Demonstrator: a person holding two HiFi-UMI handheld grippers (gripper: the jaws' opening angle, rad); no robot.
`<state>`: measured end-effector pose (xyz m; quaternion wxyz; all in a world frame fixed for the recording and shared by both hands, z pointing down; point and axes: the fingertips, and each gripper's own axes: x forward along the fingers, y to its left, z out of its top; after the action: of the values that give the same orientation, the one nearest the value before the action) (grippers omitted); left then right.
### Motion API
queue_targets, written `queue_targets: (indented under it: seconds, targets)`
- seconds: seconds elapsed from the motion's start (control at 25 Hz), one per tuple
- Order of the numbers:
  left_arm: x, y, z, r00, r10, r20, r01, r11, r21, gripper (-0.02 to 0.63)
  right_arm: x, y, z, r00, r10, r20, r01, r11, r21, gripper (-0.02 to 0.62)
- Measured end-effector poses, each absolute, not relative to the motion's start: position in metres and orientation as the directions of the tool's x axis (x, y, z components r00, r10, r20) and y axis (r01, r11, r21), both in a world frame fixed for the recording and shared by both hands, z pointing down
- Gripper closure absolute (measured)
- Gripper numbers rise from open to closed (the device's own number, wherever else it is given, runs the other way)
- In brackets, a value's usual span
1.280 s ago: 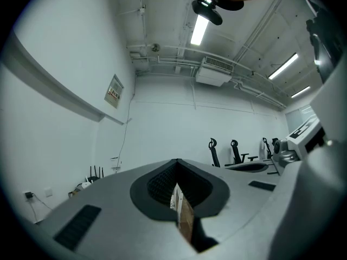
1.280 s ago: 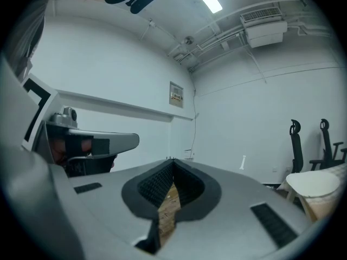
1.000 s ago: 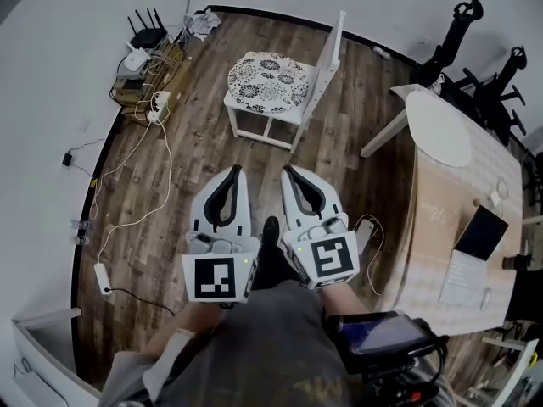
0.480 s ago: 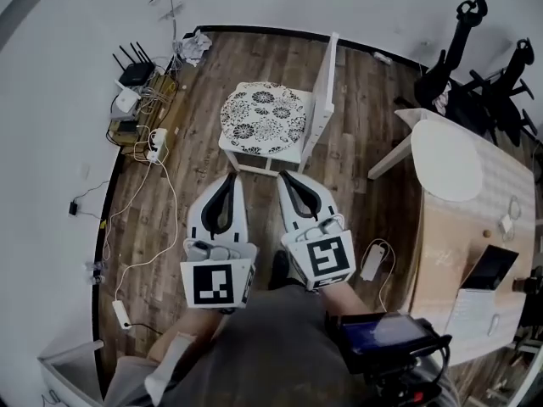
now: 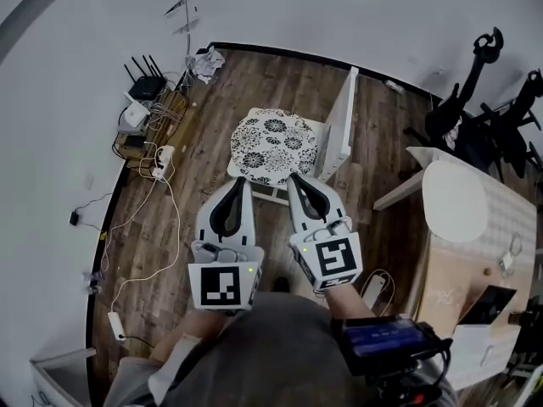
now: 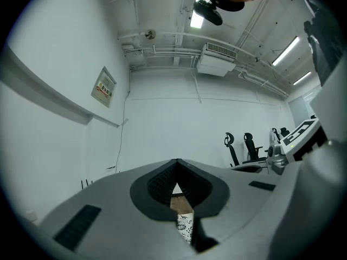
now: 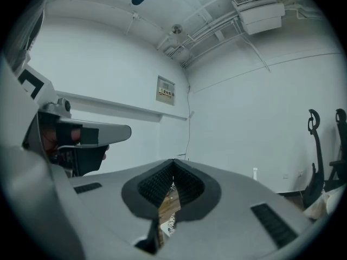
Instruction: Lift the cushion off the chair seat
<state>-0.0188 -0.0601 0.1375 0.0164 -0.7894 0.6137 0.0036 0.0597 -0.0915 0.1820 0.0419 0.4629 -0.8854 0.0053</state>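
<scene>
A round cushion point(image 5: 276, 146) with a black-and-white flower print lies on the seat of a white wooden chair point(image 5: 344, 128), in the middle of the head view. Side by side and level, my two grippers hover just short of the chair's front edge, above the floor. The left gripper point(image 5: 244, 181) has its jaws together with nothing in them. So does the right gripper point(image 5: 293, 177). Through the slit of the left gripper view point(image 6: 177, 187) a strip of the cushion point(image 6: 185, 225) shows; the right gripper view point(image 7: 173, 183) shows only floor and a sliver of cushion.
A router, power strips and loose white cables point(image 5: 153, 155) lie on the wood floor at the left by the wall. A light wooden table point(image 5: 458, 227) stands at the right with black office chairs point(image 5: 475, 100) behind it. A cable box point(image 5: 372, 288) lies near my right side.
Both grippers have moved forward together toward the chair, which now lies right at their tips. Their jaws stayed together throughout.
</scene>
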Motion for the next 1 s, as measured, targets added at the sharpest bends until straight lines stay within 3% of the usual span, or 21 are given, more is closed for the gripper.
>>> queue_targets:
  seconds: [0.52,1.0]
  targets:
    - [-0.091,-0.186,0.165,0.356,-0.934,-0.03,-0.933,-0.357,0.045,0.6,0.025,-0.192,0.198,-0.403,-0.911,0.089,-0.91,0.41,0.066,0.592]
    - [-0.157,-0.283,0.196,0.511,-0.858,0.04,-0.859,-0.509,0.065,0.6,-0.024,-0.274,0.212,-0.233,-0.965,0.122,-0.966,0.244,0.081,0.592]
